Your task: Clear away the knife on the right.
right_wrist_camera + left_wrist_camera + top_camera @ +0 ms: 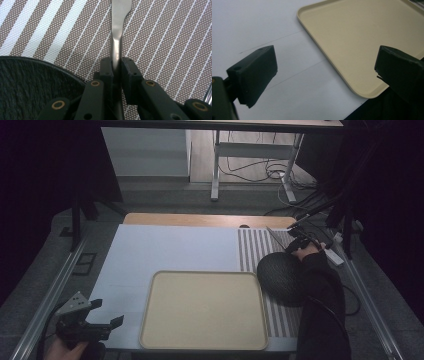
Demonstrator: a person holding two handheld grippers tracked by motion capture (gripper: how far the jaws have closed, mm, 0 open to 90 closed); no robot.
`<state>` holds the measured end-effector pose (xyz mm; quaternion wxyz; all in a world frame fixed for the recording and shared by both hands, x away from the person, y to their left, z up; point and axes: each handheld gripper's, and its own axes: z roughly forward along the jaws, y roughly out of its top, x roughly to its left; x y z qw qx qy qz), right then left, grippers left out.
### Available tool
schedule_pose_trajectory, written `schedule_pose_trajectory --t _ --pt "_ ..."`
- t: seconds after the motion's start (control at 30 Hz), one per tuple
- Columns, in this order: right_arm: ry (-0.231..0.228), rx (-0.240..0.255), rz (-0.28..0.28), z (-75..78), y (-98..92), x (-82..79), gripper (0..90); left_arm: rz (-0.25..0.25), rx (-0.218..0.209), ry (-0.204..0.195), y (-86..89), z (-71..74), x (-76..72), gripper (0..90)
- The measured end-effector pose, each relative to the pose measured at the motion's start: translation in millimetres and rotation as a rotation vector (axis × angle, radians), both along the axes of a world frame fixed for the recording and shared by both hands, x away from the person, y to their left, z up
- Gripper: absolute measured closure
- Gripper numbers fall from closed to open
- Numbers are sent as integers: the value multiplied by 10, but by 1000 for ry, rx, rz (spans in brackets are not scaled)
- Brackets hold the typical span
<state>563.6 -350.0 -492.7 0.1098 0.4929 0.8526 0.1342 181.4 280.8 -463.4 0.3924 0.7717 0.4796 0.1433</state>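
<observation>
The left gripper (pixel 107 317) hangs at the tabletop's near left corner, fingers wide, beside the beige tray (pixel 150 330). The right gripper (pixel 117 66) pinches a metal utensil (pixel 119 22), its long axis running straight out from the fingers over the striped mat (pixel 162 37), beside the black plate (pixel 30 82).

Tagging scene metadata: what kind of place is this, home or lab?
Probably a lab or office data-collection rig, not a home: a bare desk frame with loose cables on the floor behind, dark curtains around, and a staged table with a beige tray, striped placemat and dark plate.
</observation>
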Motion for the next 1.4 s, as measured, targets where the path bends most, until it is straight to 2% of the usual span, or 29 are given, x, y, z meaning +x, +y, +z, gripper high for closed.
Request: schedule_pose_trajectory --t 0.03,0.13,0.2,0.27,0.43,0.67,0.77,1.03,1.4 --pt "-10 -16 27 0 10 -12 803 0 0 0 -1 1 0 39" --pt "-11 -29 48 8 9 -16 804 -1 0 0 0 1 3 39" --pt "-31 -43 51 26 -4 -25 804 -1 0 -1 0 1 3 39" --pt "-35 -18 41 50 -46 -26 804 -1 1 0 0 1 3 40" --pt "-59 -20 15 107 -147 -54 805 0 1 0 0 1 2 40" --pt "-96 37 -18 256 -289 -131 804 2 1 0 -2 2 4 40" --pt "-95 61 -16 306 -298 -181 804 2 1 0 -4 2 4 40" --pt "-79 94 24 375 -179 -334 803 2 3 0 -7 3 2 40" --pt "-81 96 115 419 171 -589 803 1 7 -2 -8 4 -2 40"
